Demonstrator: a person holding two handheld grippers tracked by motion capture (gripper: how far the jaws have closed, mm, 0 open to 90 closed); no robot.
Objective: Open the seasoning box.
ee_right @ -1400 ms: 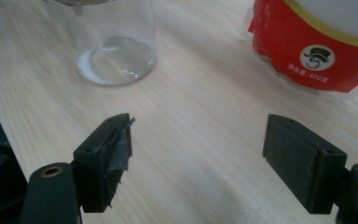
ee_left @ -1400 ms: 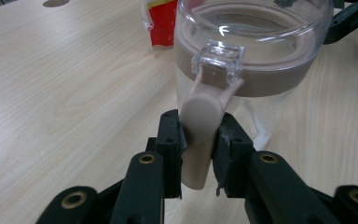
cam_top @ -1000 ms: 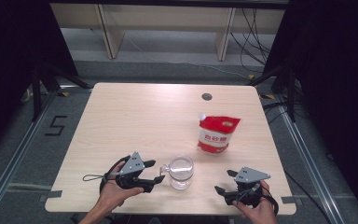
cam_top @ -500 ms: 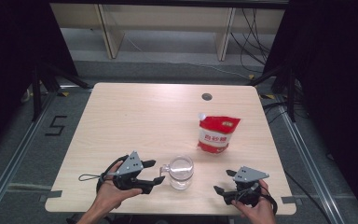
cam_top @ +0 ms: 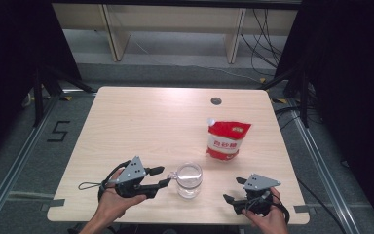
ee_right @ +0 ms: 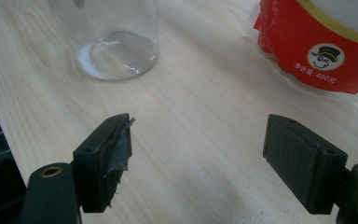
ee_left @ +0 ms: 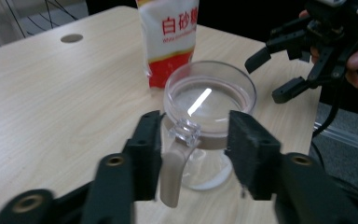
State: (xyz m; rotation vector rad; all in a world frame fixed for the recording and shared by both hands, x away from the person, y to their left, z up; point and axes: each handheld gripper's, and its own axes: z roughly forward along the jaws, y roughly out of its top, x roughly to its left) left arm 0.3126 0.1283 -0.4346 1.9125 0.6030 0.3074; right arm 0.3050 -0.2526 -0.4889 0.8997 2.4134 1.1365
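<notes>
Clear glass mug (cam_top: pixel 190 180) sitting upright near the front edge of the table (cam_top: pixel 141 122), roughly mid-width, handle (ee_left: pixel 175 161) sticking out toward the left gripper (cam_top: pixel 158 176). A bit of white stuff at the bottom of it, sugar maybe, hard to call through the glare.

Left gripper spread wide, one jaw on each side of the handle, not pinching anything. Handle right in the gap in the left gripper view, rim of the mug just past the pads (ee_left: pixel 249 154). Looks like no contact, though the blur makes that a soft call. Held from below by the left hand (cam_top: pixel 114 202), grey plate on top, cable looping off to the side.

Right gripper (cam_top: pixel 230 204) lower right of the mug, well apart from it, also spread wide with bare wood between the jaws. Held low over the table edge by the right hand (cam_top: pixel 268 219).

Red and white pouch (cam_top: pixel 226 139) with Chinese lettering standing behind and to the right of the mug, near but not touching.

Small dark hole (cam_top: pixel 216 101) in the tabletop toward the far edge.
</notes>
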